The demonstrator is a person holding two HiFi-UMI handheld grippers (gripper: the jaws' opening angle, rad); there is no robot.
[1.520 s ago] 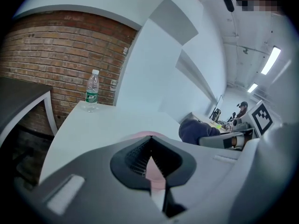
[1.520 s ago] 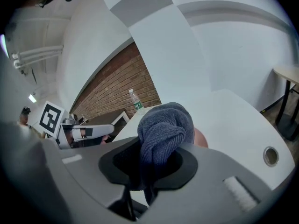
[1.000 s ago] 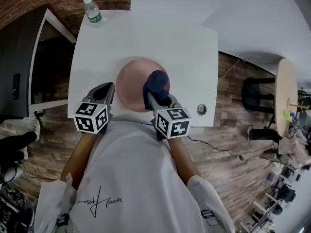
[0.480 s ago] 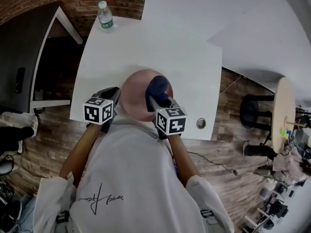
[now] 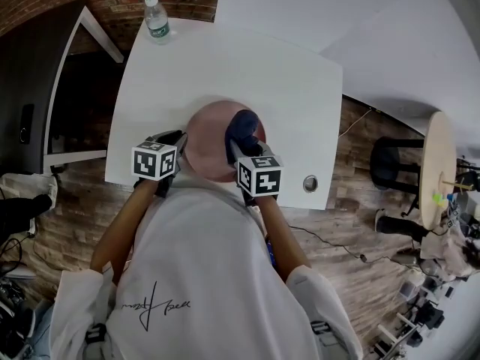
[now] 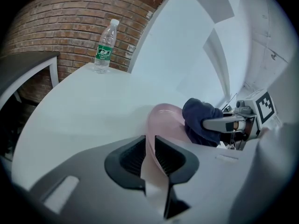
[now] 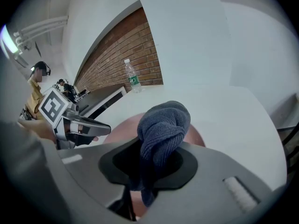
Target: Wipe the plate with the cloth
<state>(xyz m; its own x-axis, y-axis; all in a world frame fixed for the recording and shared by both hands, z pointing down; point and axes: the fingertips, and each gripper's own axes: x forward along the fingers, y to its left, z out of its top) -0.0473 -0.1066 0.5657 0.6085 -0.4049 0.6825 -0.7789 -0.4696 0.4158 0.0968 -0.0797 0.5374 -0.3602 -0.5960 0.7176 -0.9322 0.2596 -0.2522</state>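
Closest to the person, the left gripper (image 5: pixel 172 145) has its jaws clamped on the left rim of the plate (image 5: pixel 208 137), which is round, smooth and pale pink and lies at the near edge of the white tabletop (image 5: pixel 262 66). The right gripper (image 5: pixel 238 147) has its jaws closed tightly around the cloth (image 5: pixel 243 124), a dark blue ribbed cloth bunched into a lump over the right part of the plate. At the far left corner of the tabletop a clear bottle (image 5: pixel 156 17) with a green label stands upright.
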